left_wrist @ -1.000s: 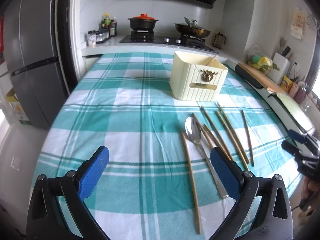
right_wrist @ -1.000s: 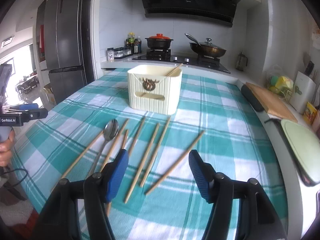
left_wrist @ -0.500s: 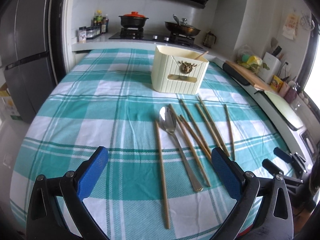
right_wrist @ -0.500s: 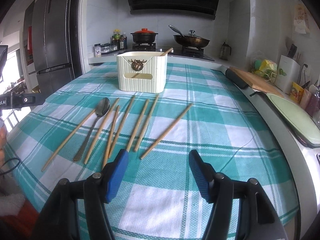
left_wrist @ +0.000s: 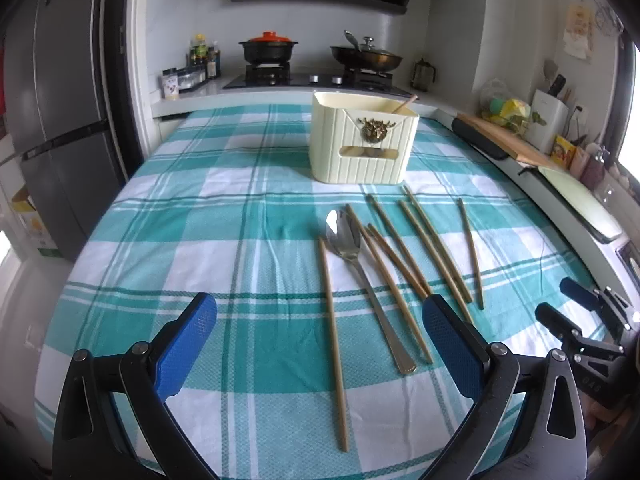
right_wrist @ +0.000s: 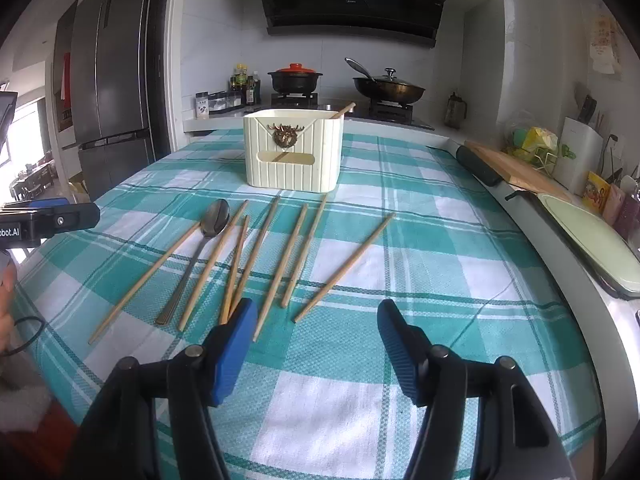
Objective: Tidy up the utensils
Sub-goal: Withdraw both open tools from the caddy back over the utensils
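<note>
Nearest the cameras, both tools are seen released and empty: the left tool (left_wrist: 320, 344) is spread wide above the near ends of a chopstick and the spoon, and the right tool (right_wrist: 316, 340) is held apart over the checked cloth, its left finger just beside the near tips of the chopsticks. Compared with a second ago, both tools have been brought lower and closer to the desk (right_wrist: 440, 240), and over the last half second they have been kept almost still; nothing on the cloth has been shifted. This is judged to be a settled approach before a first pick, with no utensil yet taken. Each tool is tilted forward and downward toward the cloth, fingers level with one another.

Just beyond, the spoon (left_wrist: 352, 264) is laid bowl away from the viewer, flanked by loose chopsticks (right_wrist: 298, 252) fanned side by side, some crossing near their ends. Farther back, the cream utensil holder (right_wrist: 294, 156) is stood upright on the desk, well apart from the tools, with one chopstick already leaning inside. At the far wall a stove (right_wrist: 340, 100) with pots is visible.
</note>
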### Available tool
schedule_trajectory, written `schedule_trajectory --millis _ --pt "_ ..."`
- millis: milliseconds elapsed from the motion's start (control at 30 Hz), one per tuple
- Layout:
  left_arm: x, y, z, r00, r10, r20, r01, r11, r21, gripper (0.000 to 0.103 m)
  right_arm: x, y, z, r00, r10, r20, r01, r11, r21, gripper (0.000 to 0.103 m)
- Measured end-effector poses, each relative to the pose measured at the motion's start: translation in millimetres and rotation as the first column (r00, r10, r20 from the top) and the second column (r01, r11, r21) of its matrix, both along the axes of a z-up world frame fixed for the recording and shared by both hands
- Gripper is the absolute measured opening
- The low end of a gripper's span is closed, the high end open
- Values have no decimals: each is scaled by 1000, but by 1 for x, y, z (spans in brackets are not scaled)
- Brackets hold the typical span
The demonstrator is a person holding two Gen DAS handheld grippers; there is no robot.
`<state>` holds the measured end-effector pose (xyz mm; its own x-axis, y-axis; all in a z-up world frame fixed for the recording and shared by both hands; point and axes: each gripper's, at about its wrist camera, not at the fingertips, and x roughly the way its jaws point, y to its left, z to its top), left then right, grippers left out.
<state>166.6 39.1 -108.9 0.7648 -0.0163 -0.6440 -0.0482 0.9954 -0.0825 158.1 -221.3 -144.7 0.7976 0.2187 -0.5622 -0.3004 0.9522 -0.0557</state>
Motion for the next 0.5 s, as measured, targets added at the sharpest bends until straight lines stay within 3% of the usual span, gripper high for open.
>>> schedule_trajectory --millis 500 --pt "8 31 3 995 99 10 -98 995 -29 102 1 -5 0 1000 -28 4 28 1000 5 64"
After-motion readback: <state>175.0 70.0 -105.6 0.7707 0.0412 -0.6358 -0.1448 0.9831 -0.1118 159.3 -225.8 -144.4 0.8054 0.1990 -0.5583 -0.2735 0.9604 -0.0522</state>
